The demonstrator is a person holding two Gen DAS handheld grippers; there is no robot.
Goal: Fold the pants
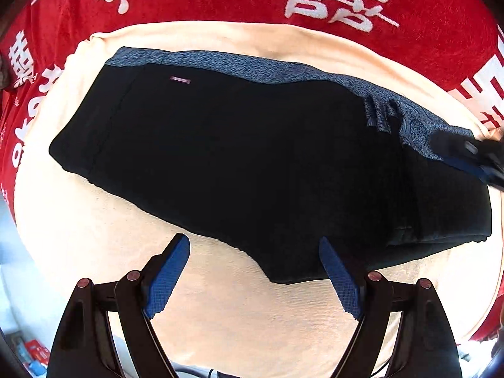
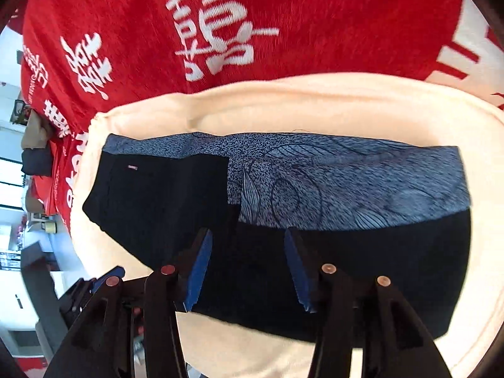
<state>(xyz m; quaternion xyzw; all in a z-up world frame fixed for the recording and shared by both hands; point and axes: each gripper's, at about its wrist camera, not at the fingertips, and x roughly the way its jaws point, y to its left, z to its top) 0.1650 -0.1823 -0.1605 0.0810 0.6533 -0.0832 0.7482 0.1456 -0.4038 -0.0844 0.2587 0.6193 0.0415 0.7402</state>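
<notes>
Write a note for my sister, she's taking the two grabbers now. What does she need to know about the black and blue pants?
Left gripper: open, empty, over the cream towel just short of the pants' near edge.
Right gripper: jaws apart above the black fabric, nothing pinched that I can see.
The black pants with the blue patterned panel lie flat, folded into a compact bundle on the towel, which sits on a red cloth with white lettering.
Done: the pants look folded over.
Left: probably another fold or some tidying; check the edges.
</notes>
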